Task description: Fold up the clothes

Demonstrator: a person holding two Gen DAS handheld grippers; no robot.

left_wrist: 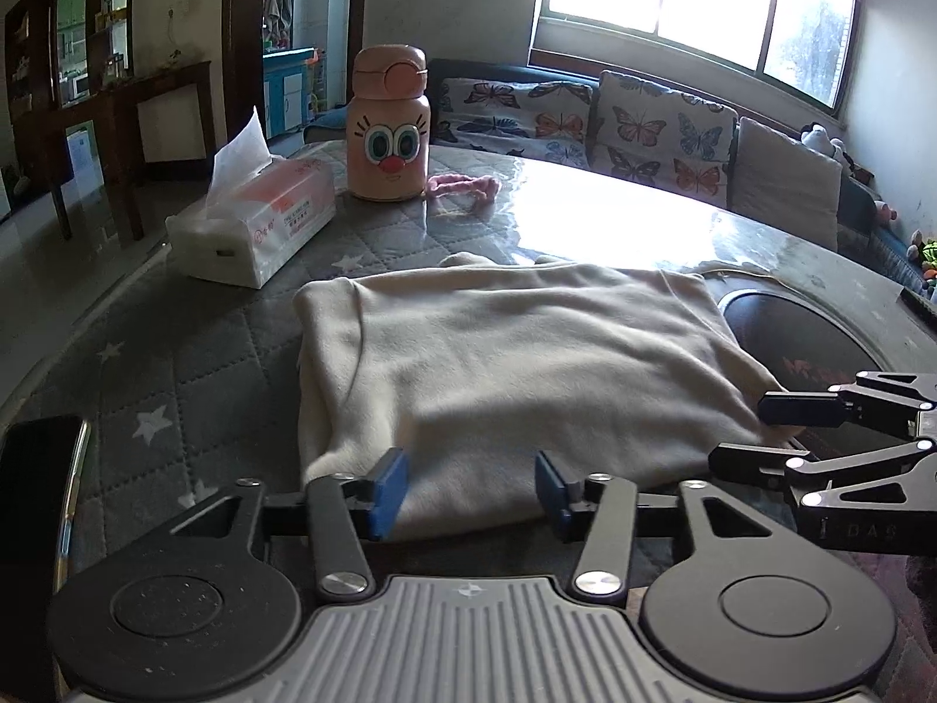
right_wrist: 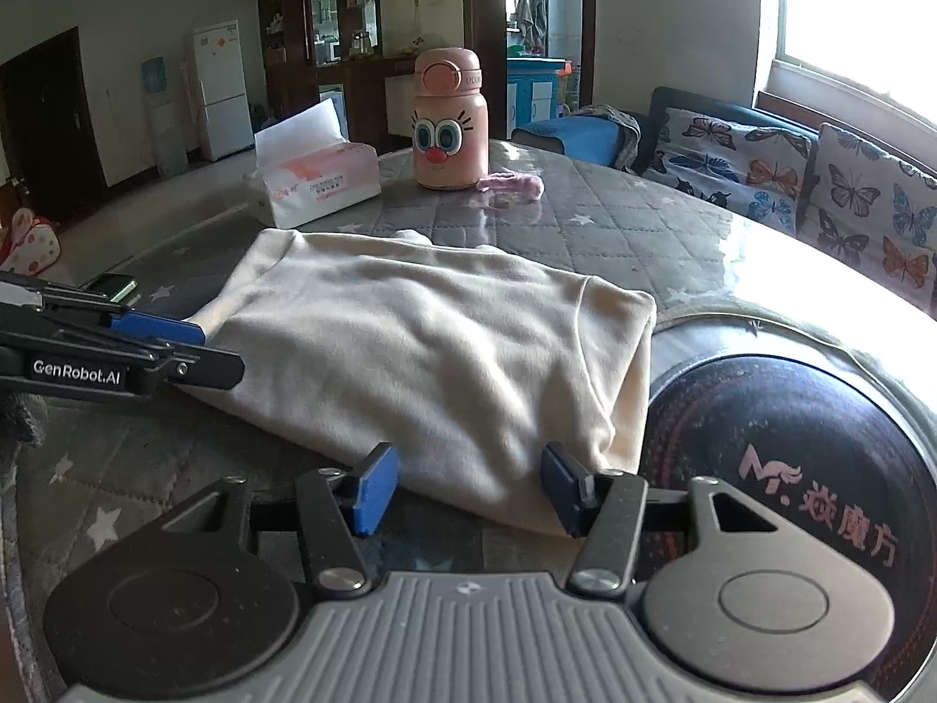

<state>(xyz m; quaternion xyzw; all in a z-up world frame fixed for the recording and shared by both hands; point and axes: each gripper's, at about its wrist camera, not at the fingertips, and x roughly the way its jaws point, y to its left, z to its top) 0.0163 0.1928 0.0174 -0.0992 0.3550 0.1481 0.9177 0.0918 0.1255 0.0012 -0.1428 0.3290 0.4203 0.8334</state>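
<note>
Cream cloth (left_wrist: 498,363), folded into a rough rectangle, lies flat on my desk (left_wrist: 234,351), which wears a grey quilted cover with white stars. Through the left wrist camera my left tongs (left_wrist: 471,489) stand apart at the cloth's near edge, blue pads on either side and nothing clamped between them. My right tongs (left_wrist: 779,433) reach in from the right, their tips at the cloth's near right corner; from this side I cannot tell whether they grip it. Beyond the cloth sit a tissue pack (left_wrist: 257,222), a pink cartoon bottle (left_wrist: 387,126) and a pink fuzzy band (left_wrist: 462,184) just beside the bottle. A dark phone (left_wrist: 41,492) lies at the near left.

Through the right wrist camera my right tongs (right_wrist: 465,489) are also apart, straddling the cloth's (right_wrist: 421,351) near edge close to its right corner, holding nothing. My left tongs (right_wrist: 193,345) come in from the left with their tips at the cloth's left edge. A round black plate with pink lettering (right_wrist: 820,439) is set into the desk (right_wrist: 615,222) just right of the cloth. The tissue pack (right_wrist: 319,178) and bottle (right_wrist: 448,120) stand farther back.
</note>
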